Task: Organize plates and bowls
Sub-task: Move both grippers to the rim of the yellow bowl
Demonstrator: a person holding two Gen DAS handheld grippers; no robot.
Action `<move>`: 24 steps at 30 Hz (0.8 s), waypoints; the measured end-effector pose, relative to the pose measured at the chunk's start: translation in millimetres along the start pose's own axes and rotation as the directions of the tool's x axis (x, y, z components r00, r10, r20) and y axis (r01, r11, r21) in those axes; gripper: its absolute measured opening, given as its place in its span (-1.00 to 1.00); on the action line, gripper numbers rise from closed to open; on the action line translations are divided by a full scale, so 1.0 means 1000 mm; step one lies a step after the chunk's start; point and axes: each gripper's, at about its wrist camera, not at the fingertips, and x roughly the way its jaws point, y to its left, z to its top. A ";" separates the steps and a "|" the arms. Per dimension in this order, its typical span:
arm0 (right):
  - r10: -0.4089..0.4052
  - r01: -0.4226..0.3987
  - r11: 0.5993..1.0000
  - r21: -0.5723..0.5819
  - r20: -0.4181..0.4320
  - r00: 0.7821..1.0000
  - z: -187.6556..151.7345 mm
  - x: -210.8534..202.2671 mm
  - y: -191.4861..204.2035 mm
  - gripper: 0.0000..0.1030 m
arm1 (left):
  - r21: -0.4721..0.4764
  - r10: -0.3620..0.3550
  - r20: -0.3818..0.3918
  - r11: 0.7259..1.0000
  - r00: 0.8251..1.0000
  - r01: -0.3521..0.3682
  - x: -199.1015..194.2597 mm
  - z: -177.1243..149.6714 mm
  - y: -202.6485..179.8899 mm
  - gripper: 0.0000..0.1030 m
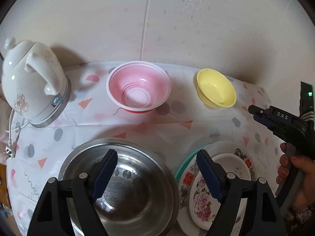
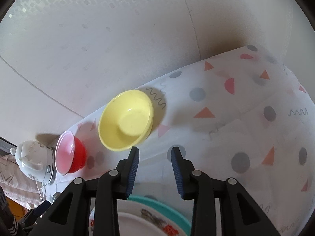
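In the left wrist view a steel bowl [image 1: 126, 179] sits near me, with a stack of floral plates [image 1: 232, 177] on a teal plate [image 1: 187, 163] to its right. A red bowl [image 1: 138, 88] and a yellow bowl [image 1: 215, 87] stand at the back by the wall. My left gripper [image 1: 156, 157] is open and empty above the steel bowl's right rim. My right gripper [image 2: 155, 153] is open and empty, just in front of the yellow bowl [image 2: 127, 119]; it also shows at the right of the left wrist view [image 1: 254, 111]. The red bowl [image 2: 70, 153] and the plate stack [image 2: 149, 216] show there too.
A white electric kettle [image 1: 33, 82] with its cord stands at the back left of the table; it also shows in the right wrist view [image 2: 33, 161]. A patterned cloth [image 2: 246, 118] covers the table. The wall [image 1: 157, 19] runs close behind the bowls.
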 end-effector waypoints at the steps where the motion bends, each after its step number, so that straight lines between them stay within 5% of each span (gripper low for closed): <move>1: 0.003 -0.003 1.000 -0.001 -0.002 1.000 0.003 0.003 0.000 -0.33 | 0.000 0.003 -0.003 1.000 1.000 -0.003 0.001 0.001 -0.002 0.66; 24: 0.074 -0.071 0.996 0.045 -0.072 0.995 0.038 0.057 -0.004 -0.31 | 0.018 0.020 -0.029 1.000 0.999 -0.020 0.017 0.026 -0.031 0.67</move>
